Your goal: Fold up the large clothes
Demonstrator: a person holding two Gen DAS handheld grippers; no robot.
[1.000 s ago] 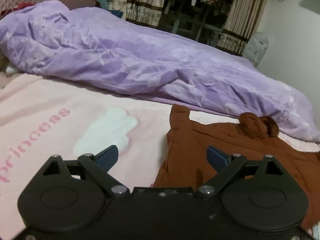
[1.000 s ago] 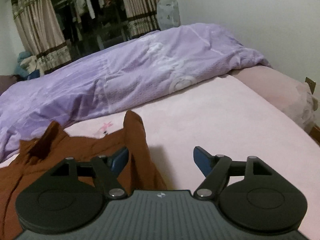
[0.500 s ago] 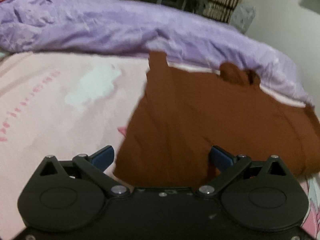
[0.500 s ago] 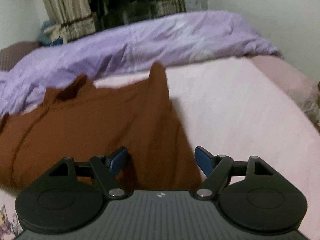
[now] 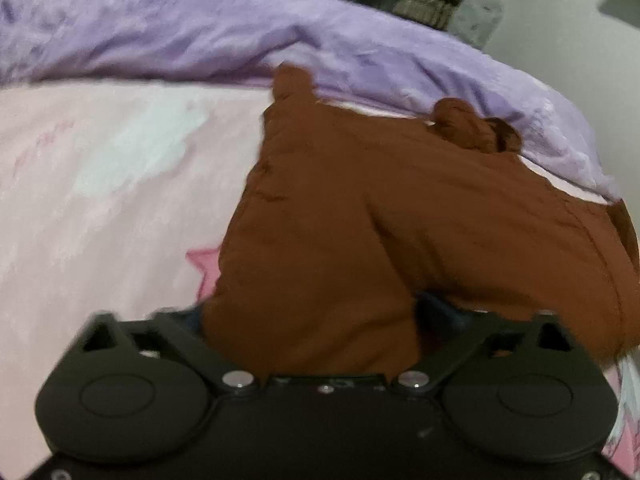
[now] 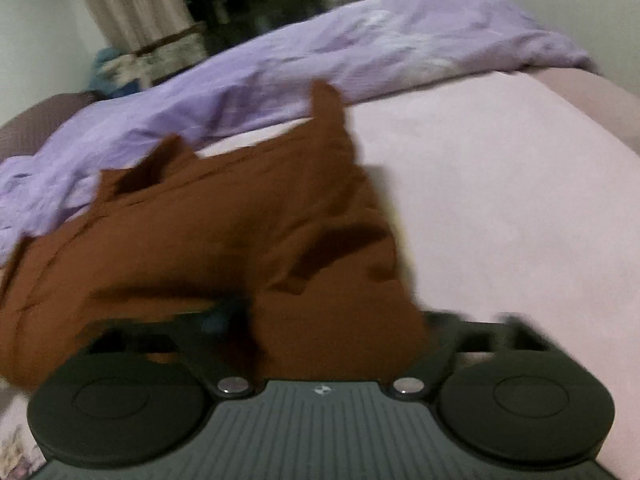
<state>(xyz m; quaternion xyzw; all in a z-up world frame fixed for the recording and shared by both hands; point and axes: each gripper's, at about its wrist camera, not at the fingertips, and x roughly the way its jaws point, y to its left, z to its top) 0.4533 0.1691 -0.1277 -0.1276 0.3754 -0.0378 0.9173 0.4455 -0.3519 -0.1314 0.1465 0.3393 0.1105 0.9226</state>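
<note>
A brown garment (image 5: 400, 216) lies spread on the pink bed sheet (image 5: 100, 200); it also shows in the right wrist view (image 6: 224, 232). My left gripper (image 5: 312, 312) is at the garment's near left hem, and the cloth bunches between its wide-apart fingers (image 5: 436, 312). My right gripper (image 6: 332, 316) is at the near right hem, with the cloth likewise bunched between its wide-apart fingers (image 6: 224, 312). Both views are blurred, and the cloth hides most of the fingertips.
A crumpled purple duvet (image 5: 280, 36) lies along the far side of the bed, just behind the garment, and shows in the right wrist view (image 6: 360, 44). Curtains (image 6: 136, 8) and a dark wardrobe stand beyond. Bare pink sheet (image 6: 520, 200) lies to the right.
Both grippers have moved forward and down onto the garment's near hem. The cloth now sits between the fingers of each, where before it lay ahead of them.
</note>
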